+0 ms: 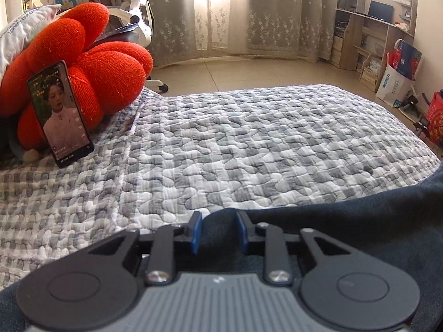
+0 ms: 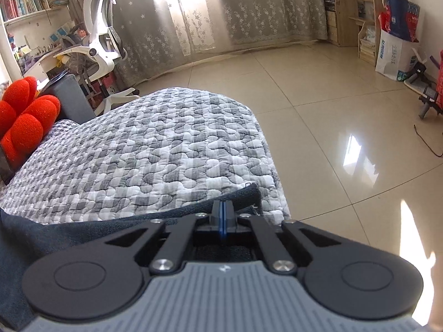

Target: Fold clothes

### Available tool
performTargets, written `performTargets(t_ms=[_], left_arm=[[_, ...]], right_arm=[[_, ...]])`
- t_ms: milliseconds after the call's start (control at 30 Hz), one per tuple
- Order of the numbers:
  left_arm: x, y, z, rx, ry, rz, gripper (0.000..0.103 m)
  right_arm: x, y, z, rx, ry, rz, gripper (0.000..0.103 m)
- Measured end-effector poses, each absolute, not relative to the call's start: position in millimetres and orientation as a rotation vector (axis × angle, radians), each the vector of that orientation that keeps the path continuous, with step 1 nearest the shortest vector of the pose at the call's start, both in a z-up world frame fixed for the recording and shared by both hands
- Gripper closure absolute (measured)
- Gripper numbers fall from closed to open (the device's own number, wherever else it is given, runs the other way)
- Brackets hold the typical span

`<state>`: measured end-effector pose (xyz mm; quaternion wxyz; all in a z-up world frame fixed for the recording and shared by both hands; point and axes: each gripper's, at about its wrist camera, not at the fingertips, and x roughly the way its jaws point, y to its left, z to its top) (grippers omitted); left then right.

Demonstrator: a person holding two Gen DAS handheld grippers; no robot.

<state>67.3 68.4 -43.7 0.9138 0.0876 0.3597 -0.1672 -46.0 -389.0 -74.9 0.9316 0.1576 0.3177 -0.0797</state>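
My left gripper [image 1: 218,231] sits over the dark navy garment [image 1: 346,235], blue pads visibly apart, cloth bunched between them; grip not confirmed. Garment spreads from 6 toward 3 o'clock on the checked quilt [image 1: 249,144]. My right gripper [image 2: 223,215] is clenched tight at the garment's edge [image 2: 155,218], cloth trailing toward 9 o'clock.

white pillow [image 1: 26,25] lettering, partly "Lonely"
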Motion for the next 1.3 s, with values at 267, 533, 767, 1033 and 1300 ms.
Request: performTargets(t_ms=[267,533,767,1033,1300], left_arm=[[38,82,-26,0.118,0.632,-0.343,0.097],[44,82,-34,0.093,0.660,-0.335,0.095],[51,76,-39,0.102,0.682,-0.316,0.093],[57,67,-46,0.119,0.685,-0.287,0.090],[54,67,-45,0.115,0.685,-0.280,0.090]], right_arm=[[-107,-366,-10,0.125,0.361,-0.318,0.103],[-96,-380,-21,0.220,0.498,-0.207,0.066],[-71,-379,-54,0.216,0.592,-0.187,0.055],[-74,-375,-71,0.300,0.625,-0.244,0.055],[-64,-388,-79,0.328,0.642,-0.256,0.051]])
